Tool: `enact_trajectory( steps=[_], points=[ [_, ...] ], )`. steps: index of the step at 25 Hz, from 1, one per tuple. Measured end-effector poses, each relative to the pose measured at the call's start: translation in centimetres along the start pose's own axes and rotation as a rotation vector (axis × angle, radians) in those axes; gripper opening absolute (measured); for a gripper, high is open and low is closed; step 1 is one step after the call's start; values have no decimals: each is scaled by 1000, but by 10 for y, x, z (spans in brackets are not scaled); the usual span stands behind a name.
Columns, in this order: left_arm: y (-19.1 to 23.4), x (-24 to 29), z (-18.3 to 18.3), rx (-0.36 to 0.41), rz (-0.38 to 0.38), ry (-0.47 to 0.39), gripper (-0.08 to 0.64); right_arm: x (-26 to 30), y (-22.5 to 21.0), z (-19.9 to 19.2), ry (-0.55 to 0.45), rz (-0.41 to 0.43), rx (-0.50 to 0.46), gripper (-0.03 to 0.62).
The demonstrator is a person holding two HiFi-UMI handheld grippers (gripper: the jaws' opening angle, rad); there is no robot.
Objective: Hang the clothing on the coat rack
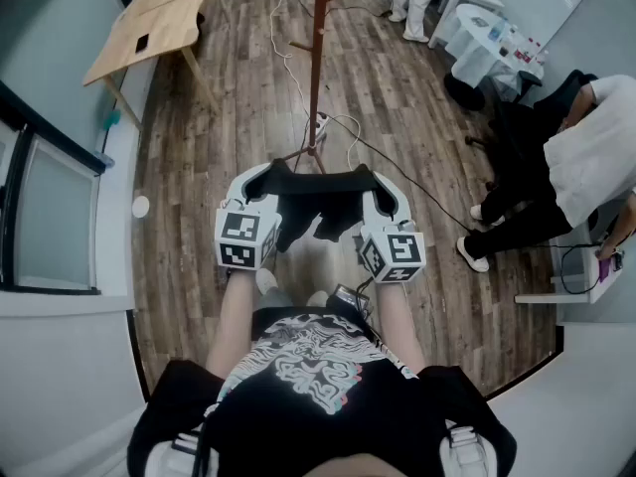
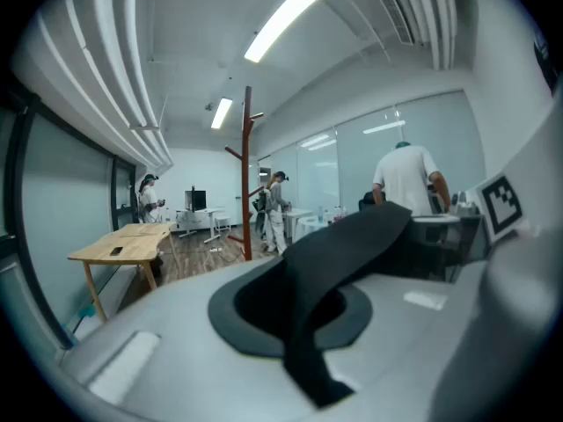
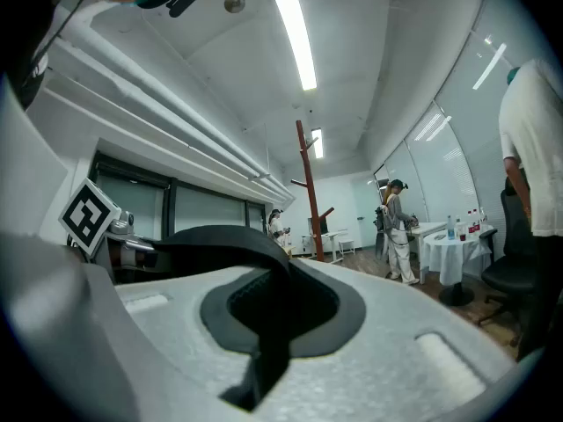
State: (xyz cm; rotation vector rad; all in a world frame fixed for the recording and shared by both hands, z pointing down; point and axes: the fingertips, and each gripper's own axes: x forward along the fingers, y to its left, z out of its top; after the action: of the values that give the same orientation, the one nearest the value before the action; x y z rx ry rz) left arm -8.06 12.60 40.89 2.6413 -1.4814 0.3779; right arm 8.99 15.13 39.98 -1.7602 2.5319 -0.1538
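Black fabric garment (image 1: 323,205) held before the tall brown wooden coat rack (image 1: 316,58).
Left tongs (image 1: 266,175) and right tongs (image 1: 378,179) are both clamped onto the garment.

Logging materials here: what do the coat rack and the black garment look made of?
Coat rack: probably wood, reddish-brown with a smooth stained look, though painted metal is possible. Black garment: soft matte cloth; it sags and folds where it hangs.
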Motion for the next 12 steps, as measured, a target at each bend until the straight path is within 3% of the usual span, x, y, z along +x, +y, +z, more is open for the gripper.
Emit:
enact_trajectory(
  steps=[12],
  points=[
    [-1, 3, 8, 19, -14, 4, 6, 5, -2, 9, -7, 3, -30, 14]
  ],
)
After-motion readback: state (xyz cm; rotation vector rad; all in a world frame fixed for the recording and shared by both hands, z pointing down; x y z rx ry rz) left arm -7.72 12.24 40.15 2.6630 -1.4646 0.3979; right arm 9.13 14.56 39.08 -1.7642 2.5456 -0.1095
